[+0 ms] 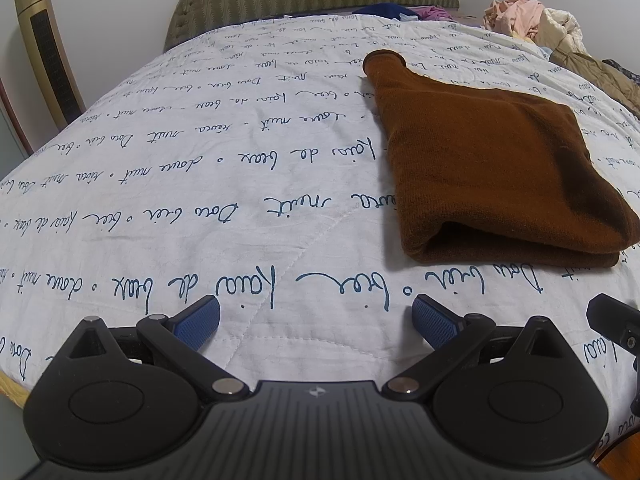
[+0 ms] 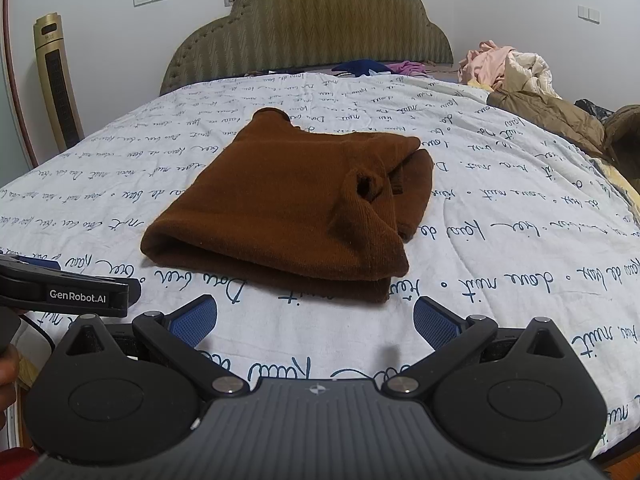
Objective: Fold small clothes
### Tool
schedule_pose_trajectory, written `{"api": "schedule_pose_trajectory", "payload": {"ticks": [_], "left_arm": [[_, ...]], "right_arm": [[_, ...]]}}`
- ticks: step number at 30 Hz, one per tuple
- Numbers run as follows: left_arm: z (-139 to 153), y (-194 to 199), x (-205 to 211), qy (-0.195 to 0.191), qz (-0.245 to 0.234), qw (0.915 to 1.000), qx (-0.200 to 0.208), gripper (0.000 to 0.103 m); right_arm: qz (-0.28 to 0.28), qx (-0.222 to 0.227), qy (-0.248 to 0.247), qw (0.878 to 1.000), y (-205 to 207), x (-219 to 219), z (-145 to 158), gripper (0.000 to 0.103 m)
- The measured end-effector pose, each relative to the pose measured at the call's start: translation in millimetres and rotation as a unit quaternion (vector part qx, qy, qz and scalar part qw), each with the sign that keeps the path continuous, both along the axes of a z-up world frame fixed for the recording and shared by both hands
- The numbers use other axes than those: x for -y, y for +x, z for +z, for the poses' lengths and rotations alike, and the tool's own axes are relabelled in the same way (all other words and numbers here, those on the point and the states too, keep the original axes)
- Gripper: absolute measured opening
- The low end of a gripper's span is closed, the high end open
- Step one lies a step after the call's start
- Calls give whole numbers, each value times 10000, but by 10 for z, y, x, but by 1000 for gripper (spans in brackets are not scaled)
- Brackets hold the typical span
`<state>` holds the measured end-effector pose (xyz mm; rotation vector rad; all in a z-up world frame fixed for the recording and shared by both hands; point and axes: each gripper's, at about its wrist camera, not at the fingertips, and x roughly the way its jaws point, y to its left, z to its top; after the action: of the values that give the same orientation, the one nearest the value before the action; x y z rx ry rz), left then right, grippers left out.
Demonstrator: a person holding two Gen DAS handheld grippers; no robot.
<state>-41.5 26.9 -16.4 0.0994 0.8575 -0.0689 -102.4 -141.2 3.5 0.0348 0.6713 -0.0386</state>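
Brown garment (image 2: 288, 204) folded on quilt (image 2: 500, 216), both grippers released and empty.

Garment is seen lying flat in a folded stack mid-bed, rolled fold edge facing the cameras, a cuff or collar opening showing on its right part in the right wrist view; in the left wrist view it (image 1: 492, 168) sits to the right. Left gripper (image 1: 316, 322) is held over bare quilt (image 1: 200, 184) near the bed's front edge, jaws spread wide, nothing between the blue pads, apart from the garment. Right gripper (image 2: 316, 322) is held just short of the garment's near edge, jaws likewise spread, not touching it. Headboard (image 2: 312, 28) and a heap of clothes (image 2: 516, 68) are seen at the far end, a tower fan (image 2: 56, 80) at left.
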Motion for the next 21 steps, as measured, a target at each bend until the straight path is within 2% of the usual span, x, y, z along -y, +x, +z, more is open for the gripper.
{"api": "schedule_pose_trajectory", "payload": {"ticks": [21], "left_arm": [[-14, -11, -8, 1, -6, 10000, 4, 103]], "right_arm": [[6, -26, 23, 10000, -4, 1, -32, 103]]}}
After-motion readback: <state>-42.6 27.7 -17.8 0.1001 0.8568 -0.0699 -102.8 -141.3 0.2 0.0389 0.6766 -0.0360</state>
